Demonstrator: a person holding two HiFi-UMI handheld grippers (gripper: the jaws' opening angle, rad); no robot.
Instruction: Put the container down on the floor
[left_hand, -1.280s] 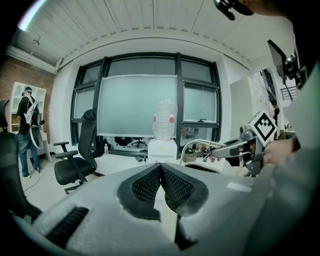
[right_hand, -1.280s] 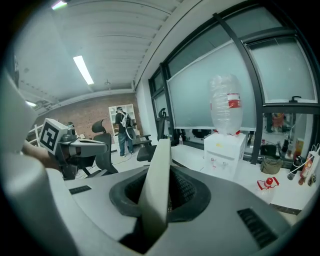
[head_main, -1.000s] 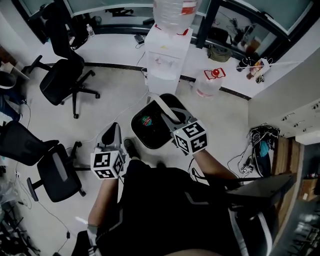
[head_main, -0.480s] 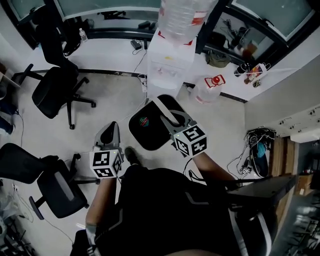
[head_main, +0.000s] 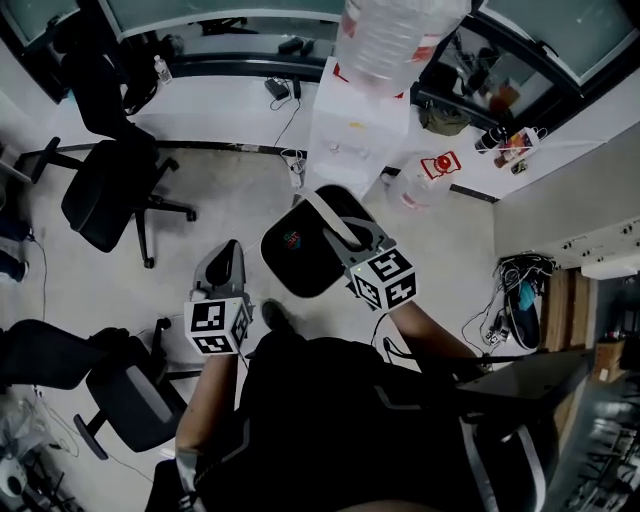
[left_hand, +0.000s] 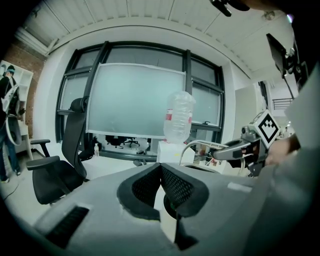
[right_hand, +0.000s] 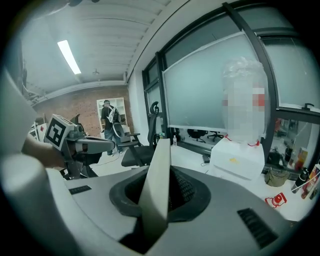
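Pale office floor (head_main: 230, 200) lies below; the right gripper (head_main: 352, 240) is clamped on the white handle (right_hand: 157, 190) of the black container (head_main: 300, 262), which hangs before the water dispenser (head_main: 355, 135); the left gripper (head_main: 222, 262) has its jaws together, empty

Black container (head_main: 295, 262), cream handle (head_main: 328, 214), black office chair (head_main: 100, 195), pale grey floor (head_main: 225, 185).

Water dispenser (head_main: 355, 130) against wall; spare jug (head_main: 420, 185) beside it; office chairs (head_main: 100, 190) left; cable tangle (head_main: 515, 300) right.
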